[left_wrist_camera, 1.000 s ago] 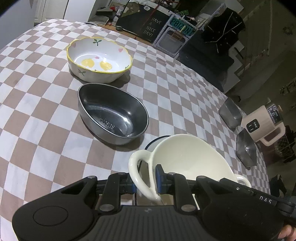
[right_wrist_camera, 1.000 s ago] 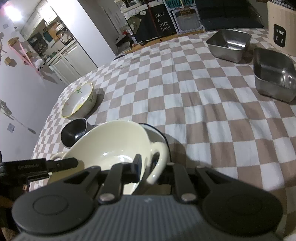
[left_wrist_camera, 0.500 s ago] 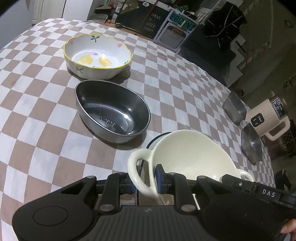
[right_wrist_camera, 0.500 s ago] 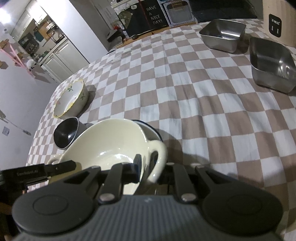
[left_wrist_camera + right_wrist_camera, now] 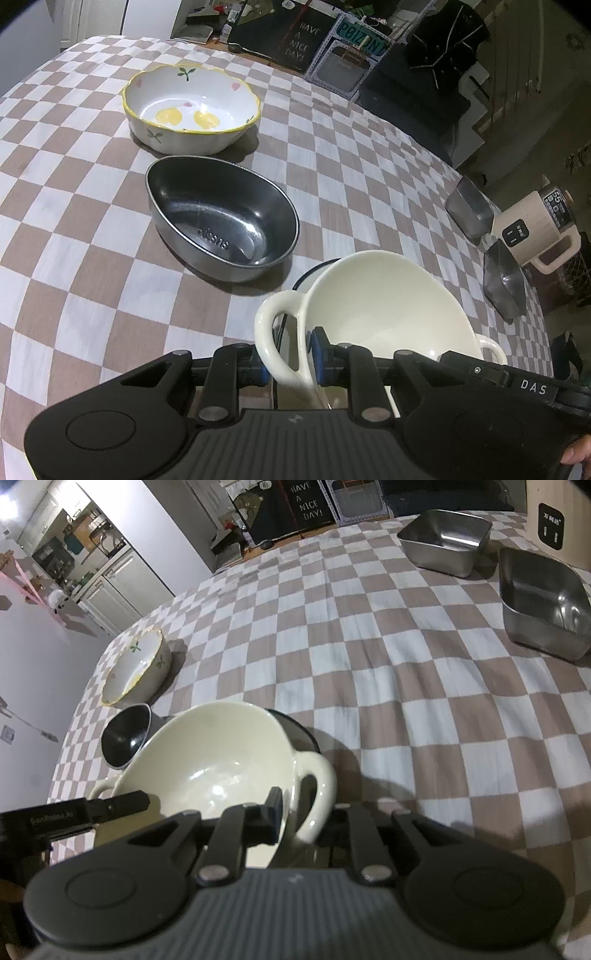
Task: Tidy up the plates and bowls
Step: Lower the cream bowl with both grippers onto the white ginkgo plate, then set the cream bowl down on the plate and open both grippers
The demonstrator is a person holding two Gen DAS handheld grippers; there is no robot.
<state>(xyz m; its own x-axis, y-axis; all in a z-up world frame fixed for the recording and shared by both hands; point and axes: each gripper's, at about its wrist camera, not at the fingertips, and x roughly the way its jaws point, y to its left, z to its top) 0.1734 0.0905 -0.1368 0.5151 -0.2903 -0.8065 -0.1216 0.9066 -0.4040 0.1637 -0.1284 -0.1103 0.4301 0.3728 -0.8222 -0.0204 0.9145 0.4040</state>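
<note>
A cream two-handled bowl [image 5: 384, 306] hangs tilted between both grippers, near the table's front edge. My left gripper [image 5: 290, 360] is shut on its left handle [image 5: 269, 325]. My right gripper [image 5: 306, 818] is shut on the right handle [image 5: 319, 786]. Just beneath the cream bowl [image 5: 214, 764] lies a dark-rimmed dish [image 5: 299, 731], mostly hidden; I cannot tell whether the two touch. A yellow-rimmed floral bowl [image 5: 192, 110] and an oval metal bowl [image 5: 221, 218] sit beyond on the checkered cloth.
Two square steel containers [image 5: 447, 541] [image 5: 543, 605] stand at the far right of the table. A beige appliance [image 5: 535, 229] sits beside them near the right edge. Boxes and dark furniture lie past the far table edge.
Both grippers keep their hold on the cream bowl's handles. The right wrist view has tipped slightly, so the steel containers sit a little higher in the frame.
</note>
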